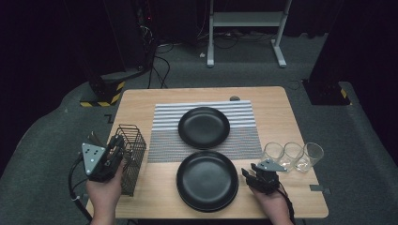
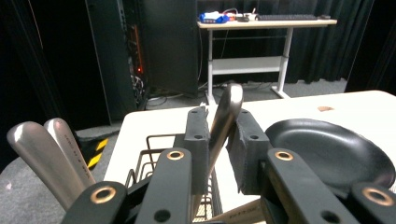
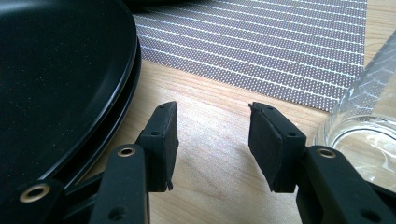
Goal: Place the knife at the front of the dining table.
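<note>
The left claw is gripping a metal utensil handle between its pads, directly above the wire basket at the bench's left edge. The right claw is resting released, nothing between its pads, between the stacked black plates and three glasses.
</note>
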`<action>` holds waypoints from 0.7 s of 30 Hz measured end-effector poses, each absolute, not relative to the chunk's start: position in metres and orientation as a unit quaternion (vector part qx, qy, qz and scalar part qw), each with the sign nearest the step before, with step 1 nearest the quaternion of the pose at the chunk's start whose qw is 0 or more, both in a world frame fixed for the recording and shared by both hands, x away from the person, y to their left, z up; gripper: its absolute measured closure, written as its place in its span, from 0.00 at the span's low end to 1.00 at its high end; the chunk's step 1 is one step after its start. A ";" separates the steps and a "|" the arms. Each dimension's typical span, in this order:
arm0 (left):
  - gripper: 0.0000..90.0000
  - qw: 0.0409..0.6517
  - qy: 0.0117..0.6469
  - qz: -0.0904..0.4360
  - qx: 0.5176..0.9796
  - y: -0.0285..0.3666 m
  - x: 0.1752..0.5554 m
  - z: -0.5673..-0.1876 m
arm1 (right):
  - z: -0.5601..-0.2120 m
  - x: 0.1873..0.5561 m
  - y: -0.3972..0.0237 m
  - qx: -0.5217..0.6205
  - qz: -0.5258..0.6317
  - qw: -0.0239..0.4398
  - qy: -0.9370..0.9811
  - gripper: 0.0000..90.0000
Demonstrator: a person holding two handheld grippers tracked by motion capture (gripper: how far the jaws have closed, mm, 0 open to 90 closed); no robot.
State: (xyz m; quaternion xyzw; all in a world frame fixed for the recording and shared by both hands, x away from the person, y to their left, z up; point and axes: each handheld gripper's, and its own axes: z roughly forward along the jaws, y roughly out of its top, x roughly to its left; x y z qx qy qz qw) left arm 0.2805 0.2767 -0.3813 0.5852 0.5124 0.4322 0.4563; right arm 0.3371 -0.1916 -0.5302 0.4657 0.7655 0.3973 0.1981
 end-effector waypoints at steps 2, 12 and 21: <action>0.86 0.452 0.516 0.428 0.588 0.277 0.282 -0.382 | -0.530 0.337 -0.192 0.465 0.397 0.199 0.766 0.58; 0.84 0.429 0.532 0.411 0.604 0.276 0.289 -0.382 | -0.530 0.337 -0.191 0.463 0.396 0.198 0.768 0.58; 0.85 0.419 0.539 0.407 0.607 0.276 0.292 -0.383 | -0.530 0.337 -0.191 0.464 0.396 0.196 0.767 0.58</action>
